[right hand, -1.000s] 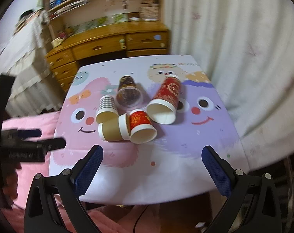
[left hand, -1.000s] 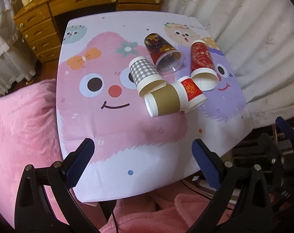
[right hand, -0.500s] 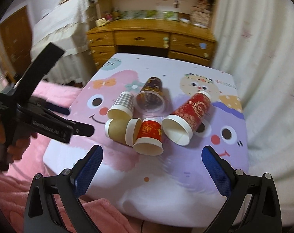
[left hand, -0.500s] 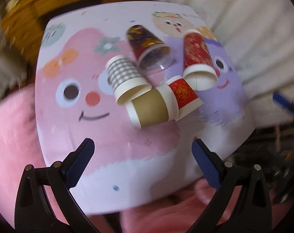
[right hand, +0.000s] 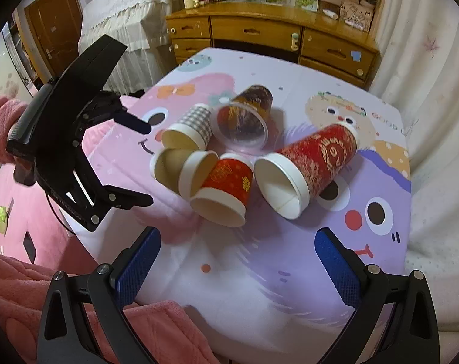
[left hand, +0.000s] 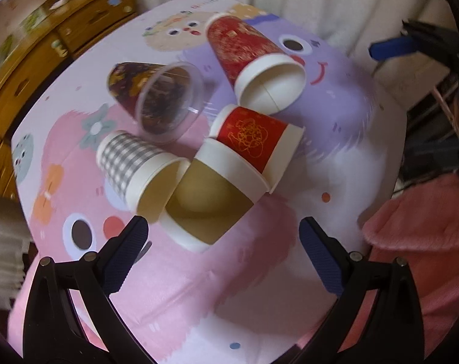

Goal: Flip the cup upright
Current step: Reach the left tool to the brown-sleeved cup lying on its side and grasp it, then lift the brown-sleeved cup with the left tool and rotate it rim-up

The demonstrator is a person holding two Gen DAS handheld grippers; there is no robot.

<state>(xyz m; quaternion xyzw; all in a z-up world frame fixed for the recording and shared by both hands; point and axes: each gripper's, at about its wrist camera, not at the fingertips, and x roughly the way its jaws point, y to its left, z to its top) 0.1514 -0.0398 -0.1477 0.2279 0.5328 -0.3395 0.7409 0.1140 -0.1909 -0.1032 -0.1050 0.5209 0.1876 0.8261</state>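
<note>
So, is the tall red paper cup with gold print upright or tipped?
Tipped: the tall red paper cup with gold print lies on its side, open mouth showing.

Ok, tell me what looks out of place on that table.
All five cups lie tipped in one heap: tall red cup, small red cup, brown cup, checked cup, clear cup. None stands upright.

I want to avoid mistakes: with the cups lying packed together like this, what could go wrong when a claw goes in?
1. The brown cup touches the checked cup and the small red cup, so gripping it may push those two.
2. All cups lie on their sides, so a bumped one, such as the tall red cup, could roll.
3. The left claw and right claw are both open and near the pile, so they may collide.
</note>
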